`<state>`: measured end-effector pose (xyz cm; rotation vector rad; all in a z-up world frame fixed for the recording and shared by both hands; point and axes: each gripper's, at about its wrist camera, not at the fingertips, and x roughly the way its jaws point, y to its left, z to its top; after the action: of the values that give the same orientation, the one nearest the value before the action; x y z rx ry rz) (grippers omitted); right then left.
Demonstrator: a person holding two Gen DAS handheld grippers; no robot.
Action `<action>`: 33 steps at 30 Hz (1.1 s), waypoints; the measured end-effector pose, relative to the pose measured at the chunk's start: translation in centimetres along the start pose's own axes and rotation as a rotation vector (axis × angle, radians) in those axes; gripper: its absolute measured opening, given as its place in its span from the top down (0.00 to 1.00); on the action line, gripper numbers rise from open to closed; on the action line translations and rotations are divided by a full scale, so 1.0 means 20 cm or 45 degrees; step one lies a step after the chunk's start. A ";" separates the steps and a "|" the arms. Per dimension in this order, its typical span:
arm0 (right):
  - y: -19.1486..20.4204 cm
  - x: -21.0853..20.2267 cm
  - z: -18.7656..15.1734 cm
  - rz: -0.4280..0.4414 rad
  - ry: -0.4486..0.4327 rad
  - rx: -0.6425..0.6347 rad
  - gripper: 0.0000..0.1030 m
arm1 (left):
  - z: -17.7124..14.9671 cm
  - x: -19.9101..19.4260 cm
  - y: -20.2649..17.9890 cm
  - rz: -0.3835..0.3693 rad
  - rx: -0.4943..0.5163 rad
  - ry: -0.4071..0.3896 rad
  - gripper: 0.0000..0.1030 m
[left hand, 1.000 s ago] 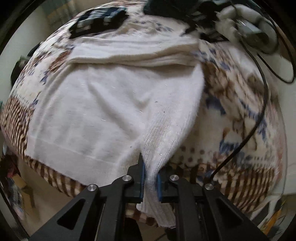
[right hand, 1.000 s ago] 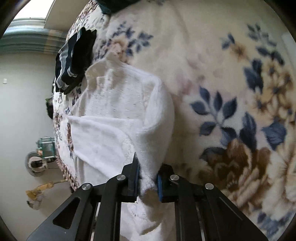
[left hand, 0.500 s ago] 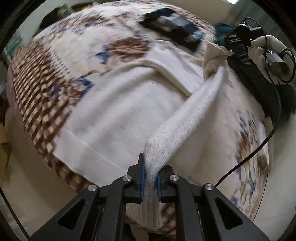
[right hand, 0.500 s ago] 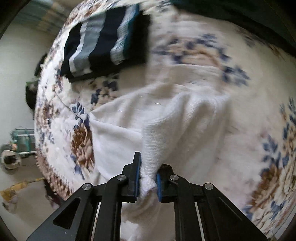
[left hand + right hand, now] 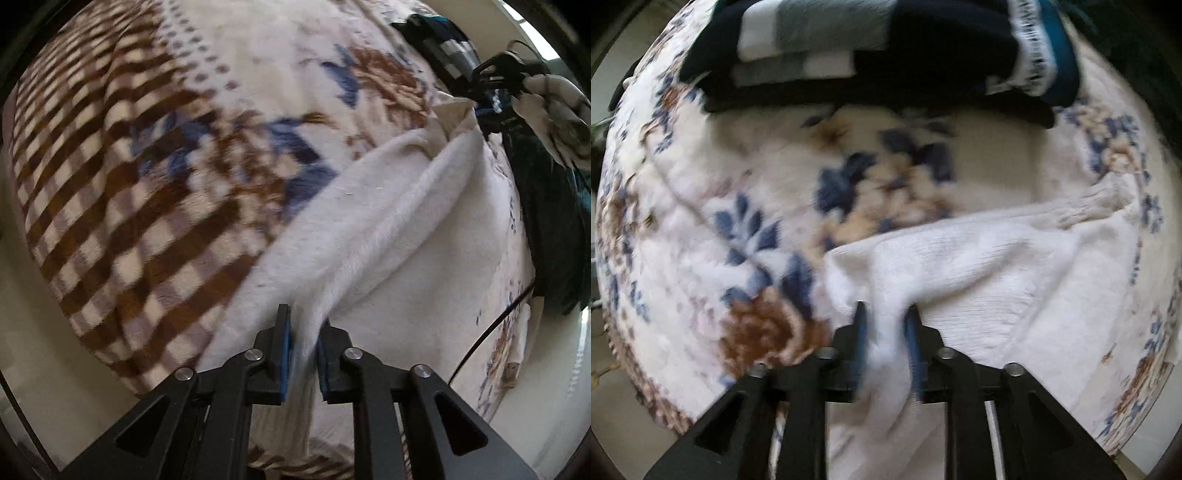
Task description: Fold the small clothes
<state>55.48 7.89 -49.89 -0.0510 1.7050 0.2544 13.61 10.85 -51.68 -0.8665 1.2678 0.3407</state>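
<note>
A white fuzzy sweater [image 5: 406,251] lies on a floral and checked blanket [image 5: 147,166]. My left gripper [image 5: 303,332] is shut on a raised fold of the sweater, which runs as a taut ridge up to the far right. There the other gripper [image 5: 495,92] holds the sweater's far end. In the right wrist view the right gripper [image 5: 885,328] is shut on a bunched edge of the same white sweater [image 5: 997,266], which spreads to the right over the blanket [image 5: 738,221]. A ribbed cuff [image 5: 1100,199] lies at the far right.
A folded dark navy garment with grey and white stripes [image 5: 868,48] sits at the far edge of the blanket [image 5: 443,40]. Dark teal fabric [image 5: 554,221] lies at the right. A black cable [image 5: 491,328] trails off the right side. Floor shows below the blanket's edges.
Both grippers have swung left across the blanket, carrying the sweater's side over its body. The lifted fold now stretches taut between them, and the striped garment looms closer in the right wrist view.
</note>
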 end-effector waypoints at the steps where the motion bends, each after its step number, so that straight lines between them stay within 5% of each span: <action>1: 0.01 -0.01 -0.01 0.074 0.008 -0.011 0.42 | 0.00 -0.01 0.04 -0.015 -0.024 0.022 0.85; 3: 0.00 -0.07 -0.06 0.215 0.004 -0.032 0.33 | 0.02 -0.03 0.13 -0.012 -0.070 0.061 0.80; 7: -0.12 -0.27 -0.30 0.387 -0.056 -0.119 0.33 | 0.05 -0.13 0.31 -0.132 -0.181 0.088 0.37; 12: -0.42 -0.33 -0.79 0.328 -0.098 -0.080 0.33 | 0.15 -0.18 0.23 -0.187 -0.038 0.085 0.37; 17: -0.76 -0.13 -1.32 0.234 0.060 0.140 0.33 | 0.19 -0.06 -0.03 -0.112 0.233 0.146 0.37; 18: -0.83 -0.05 -1.47 0.247 0.123 0.200 0.33 | 0.17 -0.03 -0.06 -0.073 0.293 0.158 0.38; 21: -0.88 0.12 -1.74 0.267 0.236 0.258 0.33 | 0.10 0.03 -0.10 -0.004 0.416 0.167 0.94; 24: -0.89 0.29 -1.94 0.276 0.297 0.282 0.35 | 0.04 0.00 -0.09 0.021 0.475 0.135 0.95; 26: -0.89 0.38 -2.03 0.305 0.297 0.308 0.63 | 0.02 -0.04 -0.07 0.029 0.482 0.116 0.95; 27: -0.88 0.42 -2.08 0.314 0.287 0.312 0.91 | 0.01 -0.08 -0.06 0.040 0.483 0.096 0.95; 33: -0.86 0.22 -2.25 0.279 0.172 0.172 0.92 | 0.02 -0.14 -0.05 0.071 0.387 0.105 0.95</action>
<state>14.10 -17.30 -50.82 0.2241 1.8598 0.3031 13.60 11.17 -48.72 -0.5914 1.3800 0.1513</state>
